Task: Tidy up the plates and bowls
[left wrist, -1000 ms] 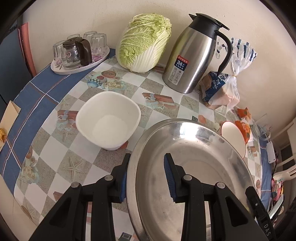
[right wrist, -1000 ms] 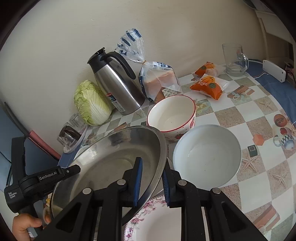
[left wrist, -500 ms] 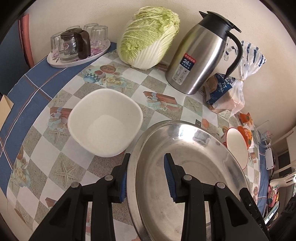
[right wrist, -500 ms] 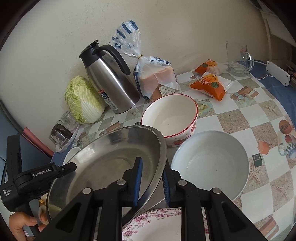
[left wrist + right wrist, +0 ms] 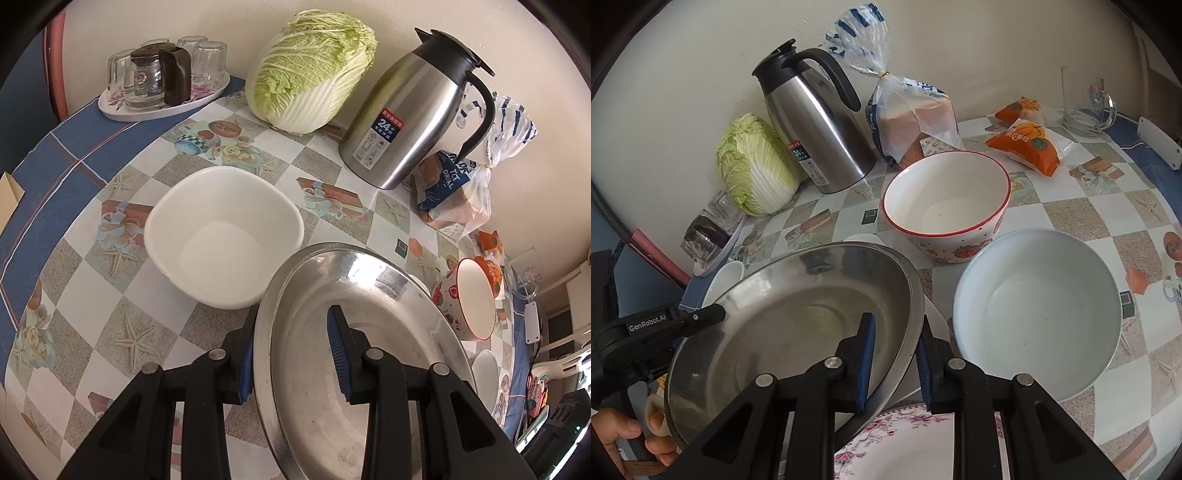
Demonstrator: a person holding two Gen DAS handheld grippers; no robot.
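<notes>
Right wrist view, "GenRobot.AI" on left gripper (image 5: 701, 317), "24" on thermos label (image 5: 798, 152)

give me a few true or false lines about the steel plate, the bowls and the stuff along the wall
1. Both grippers have the steel plate by its rim, on opposite sides. True: the left gripper and the right gripper each straddle the rim.
2. The red-rimmed bowl holds soup. False: it is empty.
3. The cabbage lies beside the steel jug. True.
4. The white square bowl is stacked inside the steel plate. False: it stands on the tablecloth beside the plate.
5. The bread bag lies in the pale round bowl. False: it stands by the wall next to the jug.
</notes>
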